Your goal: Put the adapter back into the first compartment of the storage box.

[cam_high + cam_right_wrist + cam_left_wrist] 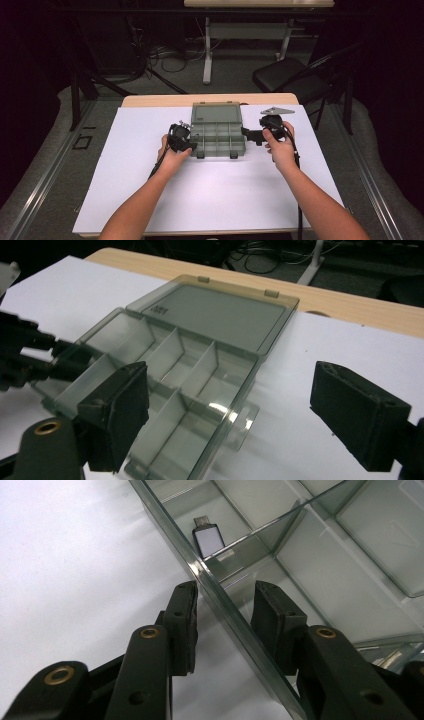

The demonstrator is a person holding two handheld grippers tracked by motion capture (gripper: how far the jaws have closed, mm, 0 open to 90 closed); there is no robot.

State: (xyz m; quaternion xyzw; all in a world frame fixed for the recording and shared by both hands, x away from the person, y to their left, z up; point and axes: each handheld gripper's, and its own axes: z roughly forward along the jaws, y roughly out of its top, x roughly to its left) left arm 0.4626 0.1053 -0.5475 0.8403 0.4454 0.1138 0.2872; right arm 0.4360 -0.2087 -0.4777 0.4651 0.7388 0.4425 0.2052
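Dim workroom, chairs and cables at the back; a white sheet covers the desk (150, 165) where you work.

Task's thing: a smoky clear compartment box (218, 135), lid (220, 315) folded flat back on its hinges. It sits between your two grippers, near the far middle of the sheet.

Left gripper (181, 141): its fingers (182, 615) straddle the box's left side wall (220, 600), one pad outside over the sheet, the other inside the compartment. Gaps show on both sides of the wall, so they are apart and not yet pressing. You cannot call it a grip yet.

Just ahead of those fingers, past one divider, a small USB stick (208, 537) lies in the next compartment. The other compartments in view look bare.

Right gripper (257, 136): beside the box's right wall, clear of it. Its fingers (117, 410) stand wide apart with nothing between them; the box's near right corner lies below and between them in the right gripper view.

Progress, by judgement: lid open is done, and the stick is in a compartment. The left side is about to steady the box. Left to do, likely: close on the wall, then bring your right gripper to the lid or the contents. Which of the two, the pictures don't settle.
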